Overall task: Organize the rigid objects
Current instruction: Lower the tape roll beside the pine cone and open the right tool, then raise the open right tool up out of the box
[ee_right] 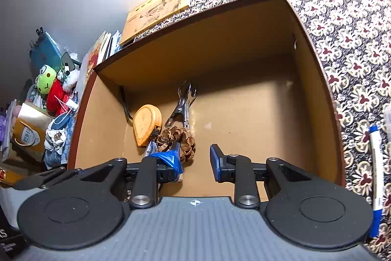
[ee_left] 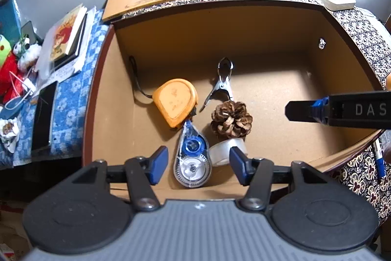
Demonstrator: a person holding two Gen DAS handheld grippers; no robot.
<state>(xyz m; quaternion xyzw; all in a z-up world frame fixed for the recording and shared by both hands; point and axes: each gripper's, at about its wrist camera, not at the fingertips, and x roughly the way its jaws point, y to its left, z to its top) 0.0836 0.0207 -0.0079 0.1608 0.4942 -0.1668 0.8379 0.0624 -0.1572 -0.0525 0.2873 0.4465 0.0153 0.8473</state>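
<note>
The left gripper (ee_left: 199, 164) points toward twelve o'clock, its jaws spread wide and holding nothing. The right gripper (ee_right: 195, 162), at its three o'clock, is likewise spread and empty.

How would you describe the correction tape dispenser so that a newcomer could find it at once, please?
Look inside the open brown box, at its near edge. Below the orange tape measure lies the correction tape dispenser, beside a clear tape roll. It alone is teardrop-shaped, transparent, with a blue wheel.

Ahead of the open, empty left gripper (ee_left: 198, 164), a correction tape (ee_left: 191, 160), tape roll (ee_left: 226, 151), pine cone (ee_left: 231, 119), tape measure (ee_left: 174, 102) and metal clip (ee_left: 221, 85) are crowding the box (ee_left: 244, 23) floor, while bare floor is lying free to its right.
</note>
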